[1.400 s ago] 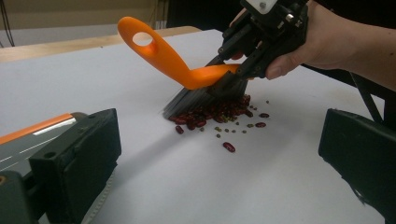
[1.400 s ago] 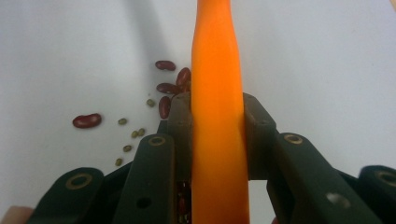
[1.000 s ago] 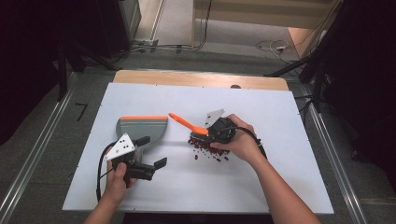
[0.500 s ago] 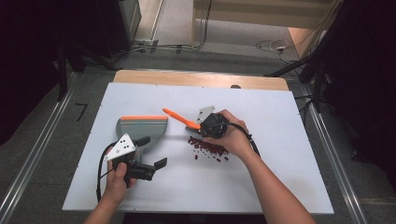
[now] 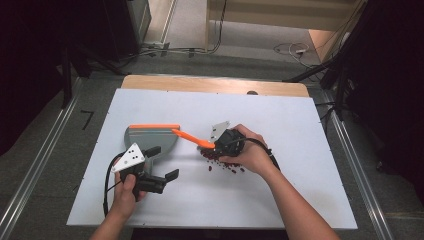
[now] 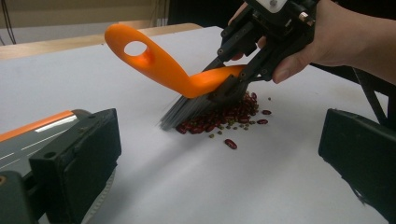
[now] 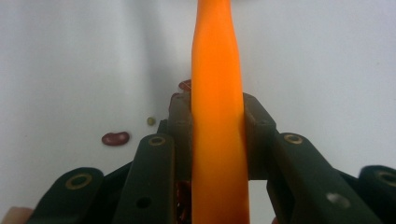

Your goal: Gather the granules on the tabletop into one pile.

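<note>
My right gripper (image 5: pixel 220 145) is shut on an orange-handled brush (image 5: pixel 190 137), its jaws clamped on either side of the handle (image 7: pixel 217 93). The grey bristles (image 6: pixel 187 109) rest on the white table at the edge of a small pile of red beans (image 5: pixel 225 165). The left gripper view has the beans (image 6: pixel 224 119) under the brush and the right gripper (image 6: pixel 252 70) above them. A grey dustpan (image 5: pixel 150 137) with an orange lip lies to the left of the brush. My left gripper (image 5: pixel 162 162) is open just in front of the dustpan (image 6: pixel 28 140), with nothing between its jaws.
The white tabletop (image 5: pixel 300 125) has bare room to the right and front. A wooden strip (image 5: pixel 215 85) runs along its far edge. A few stray beans (image 7: pixel 115 138) lie apart from the pile. Cables and dark stands lie on the floor beyond.
My right gripper and the brush have shifted slightly left, toward the dustpan, and then a little nearer. The left gripper has not moved.
</note>
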`<state>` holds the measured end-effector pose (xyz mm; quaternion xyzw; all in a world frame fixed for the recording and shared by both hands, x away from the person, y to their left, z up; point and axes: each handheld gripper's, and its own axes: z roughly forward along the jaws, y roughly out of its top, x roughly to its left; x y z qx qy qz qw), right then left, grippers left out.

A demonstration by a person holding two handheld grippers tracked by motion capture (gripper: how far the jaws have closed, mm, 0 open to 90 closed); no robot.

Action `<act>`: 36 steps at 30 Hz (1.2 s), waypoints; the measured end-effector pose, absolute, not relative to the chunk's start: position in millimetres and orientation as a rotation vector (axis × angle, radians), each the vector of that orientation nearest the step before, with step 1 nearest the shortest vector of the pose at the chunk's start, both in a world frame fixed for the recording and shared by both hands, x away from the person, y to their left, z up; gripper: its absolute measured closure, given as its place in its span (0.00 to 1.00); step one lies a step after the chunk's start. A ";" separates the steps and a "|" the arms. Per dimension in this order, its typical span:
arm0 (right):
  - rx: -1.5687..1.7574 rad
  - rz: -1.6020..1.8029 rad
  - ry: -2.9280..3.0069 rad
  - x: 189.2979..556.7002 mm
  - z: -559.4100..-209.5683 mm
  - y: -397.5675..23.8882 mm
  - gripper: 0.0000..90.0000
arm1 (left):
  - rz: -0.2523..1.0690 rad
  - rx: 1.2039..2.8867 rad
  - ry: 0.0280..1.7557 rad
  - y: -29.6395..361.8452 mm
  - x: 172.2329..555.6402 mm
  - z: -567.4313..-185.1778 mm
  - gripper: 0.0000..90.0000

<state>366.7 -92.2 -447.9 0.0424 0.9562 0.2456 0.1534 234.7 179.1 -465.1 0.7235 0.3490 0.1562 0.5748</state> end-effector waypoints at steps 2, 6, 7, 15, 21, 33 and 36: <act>0.114 0.698 2.744 364.4 -446.3 -92.9 0.77 | 0.366 1.694 0.817 178.8 234.8 -465.3 0.00; 0.139 0.723 2.711 361.4 -437.3 -96.0 0.76 | 0.368 1.695 0.817 179.7 234.8 -465.3 0.00; 0.158 0.738 2.696 360.4 -433.6 -97.1 0.76 | 0.367 1.695 0.817 179.8 235.0 -465.3 0.00; 0.644 0.883 2.760 339.4 -413.3 -86.7 0.76 | 0.367 1.691 0.822 180.2 235.2 -465.1 0.00; 0.859 0.951 2.725 327.0 -427.4 -71.1 0.76 | 0.368 1.694 0.820 180.6 234.7 -464.8 0.00; 1.338 1.049 2.577 342.1 -462.6 -69.8 0.76 | 0.371 1.690 0.822 182.3 234.4 -464.4 0.00; 1.357 0.997 2.568 348.0 -466.0 -80.1 0.75 | 0.371 1.690 0.823 182.6 234.3 -464.4 0.00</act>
